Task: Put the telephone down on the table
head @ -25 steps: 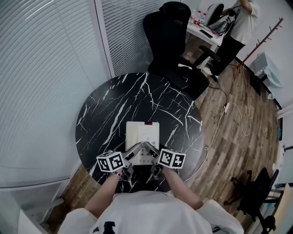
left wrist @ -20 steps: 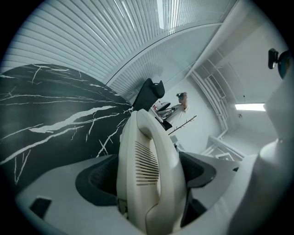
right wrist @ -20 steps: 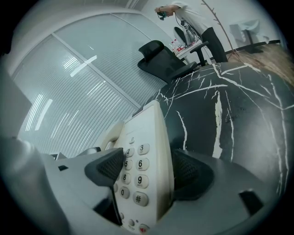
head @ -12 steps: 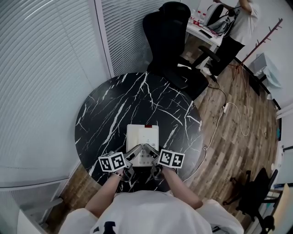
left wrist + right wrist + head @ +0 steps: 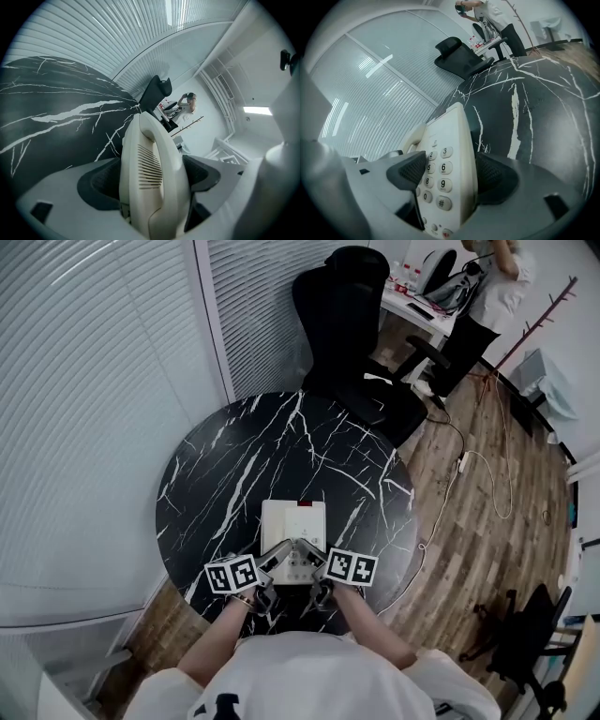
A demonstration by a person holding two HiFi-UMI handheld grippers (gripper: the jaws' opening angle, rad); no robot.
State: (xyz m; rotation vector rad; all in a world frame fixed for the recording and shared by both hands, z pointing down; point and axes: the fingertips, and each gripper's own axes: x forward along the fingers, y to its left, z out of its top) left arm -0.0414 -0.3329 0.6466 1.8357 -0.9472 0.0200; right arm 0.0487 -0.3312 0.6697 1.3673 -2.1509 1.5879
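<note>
Cream-white telephone [image 5: 292, 519], black table [image 5: 244, 460] with white marble veins, black office chair [image 5: 342, 310], brown wood-plank floor [image 5: 487, 549]

Bright, even indoor light. Ceiling light panel [image 5: 255, 110] glows in left gripper view. Gripper views fisheye, black vignetted corners, near foreground soft.

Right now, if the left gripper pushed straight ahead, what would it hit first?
The telephone, clamped between its jaws, would go with the left gripper. Beyond it, probably the black office chair past the table edge, though depth is unclear.
</note>
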